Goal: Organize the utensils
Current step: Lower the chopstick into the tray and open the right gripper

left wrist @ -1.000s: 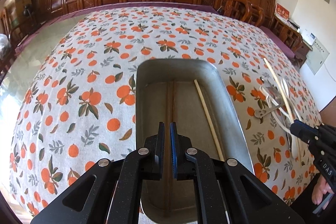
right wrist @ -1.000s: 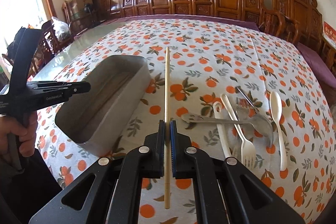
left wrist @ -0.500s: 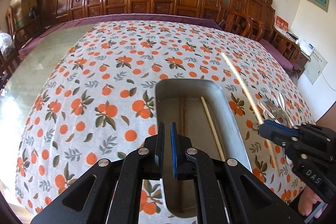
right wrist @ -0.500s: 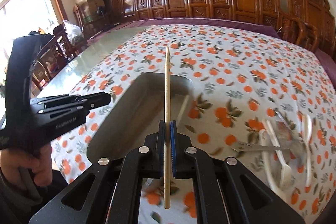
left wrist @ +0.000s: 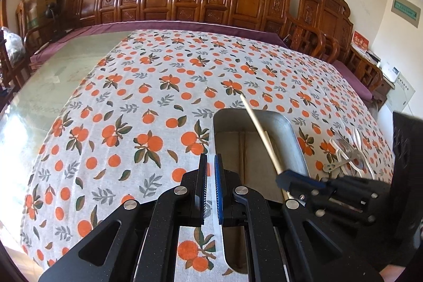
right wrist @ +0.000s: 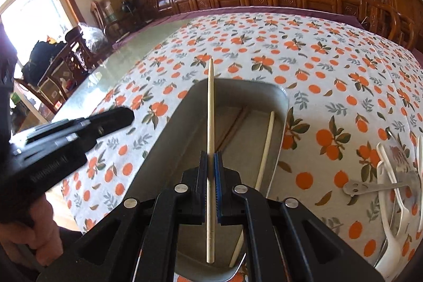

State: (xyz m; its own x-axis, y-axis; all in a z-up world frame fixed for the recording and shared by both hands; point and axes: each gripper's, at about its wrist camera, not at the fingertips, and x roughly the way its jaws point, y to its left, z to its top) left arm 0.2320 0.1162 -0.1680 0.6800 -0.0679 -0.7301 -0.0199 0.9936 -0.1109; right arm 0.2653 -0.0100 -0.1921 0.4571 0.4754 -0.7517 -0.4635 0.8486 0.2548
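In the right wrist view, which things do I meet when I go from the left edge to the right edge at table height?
Left gripper → chopstick held in the right gripper → pale chopstick lying in the metal tray → metal utensil handle with a smiley cut-out → white plastic forks.

The utensil pile [right wrist: 396, 181] is motion-blurred and cut off at the right wrist view's edge, its pieces uncountable.
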